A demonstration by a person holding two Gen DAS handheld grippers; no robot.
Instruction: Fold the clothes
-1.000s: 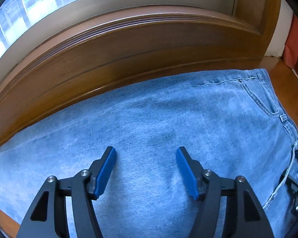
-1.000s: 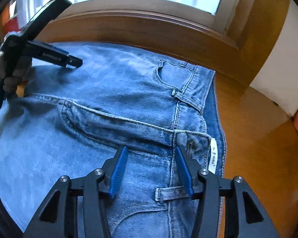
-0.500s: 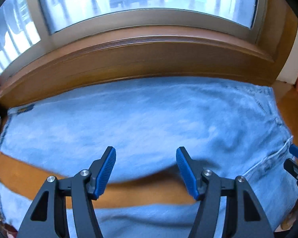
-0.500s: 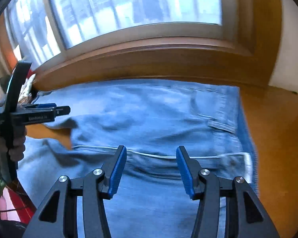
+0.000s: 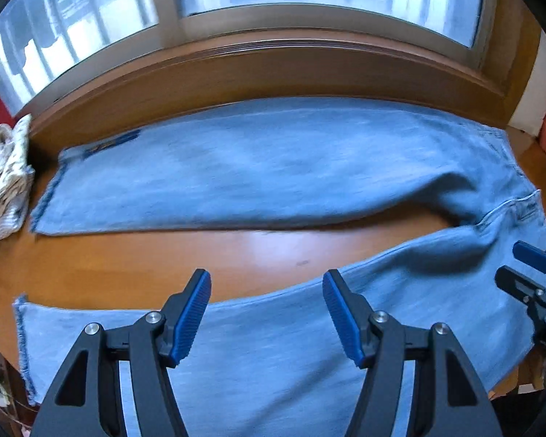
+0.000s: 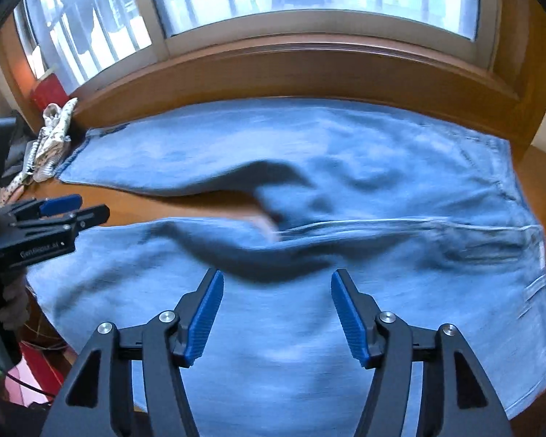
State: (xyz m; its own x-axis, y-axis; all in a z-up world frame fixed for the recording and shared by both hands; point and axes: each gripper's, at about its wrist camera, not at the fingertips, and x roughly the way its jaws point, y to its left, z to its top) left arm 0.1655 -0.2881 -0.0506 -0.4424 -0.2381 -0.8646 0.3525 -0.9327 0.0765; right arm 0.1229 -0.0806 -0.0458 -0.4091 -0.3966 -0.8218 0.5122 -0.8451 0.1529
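Light blue jeans [image 5: 273, 167] lie flat on the wooden table [image 5: 145, 258], waist at the right and the two legs spread apart toward the left. My left gripper [image 5: 266, 280] hovers above the near leg's upper edge, open and empty. In the right wrist view the jeans [image 6: 382, 167] fill the middle. My right gripper [image 6: 277, 276] hangs over the near leg close to the crotch; its jaws are opening with nothing between them. Each gripper shows in the other's view: the right gripper [image 5: 527, 266] at the right edge, the left gripper [image 6: 54, 211] at the left.
A crumpled patterned cloth [image 5: 7, 178] lies at the table's far left, by the wooden window sill [image 5: 273, 73]. The same cloth [image 6: 51, 134] sits below a red object [image 6: 47, 91]. A strip of bare table wood shows between the two legs.
Both grippers have pulled back from close over the denim, so the whole pair of jeans now shows. The right jaws stand a little wider apart.
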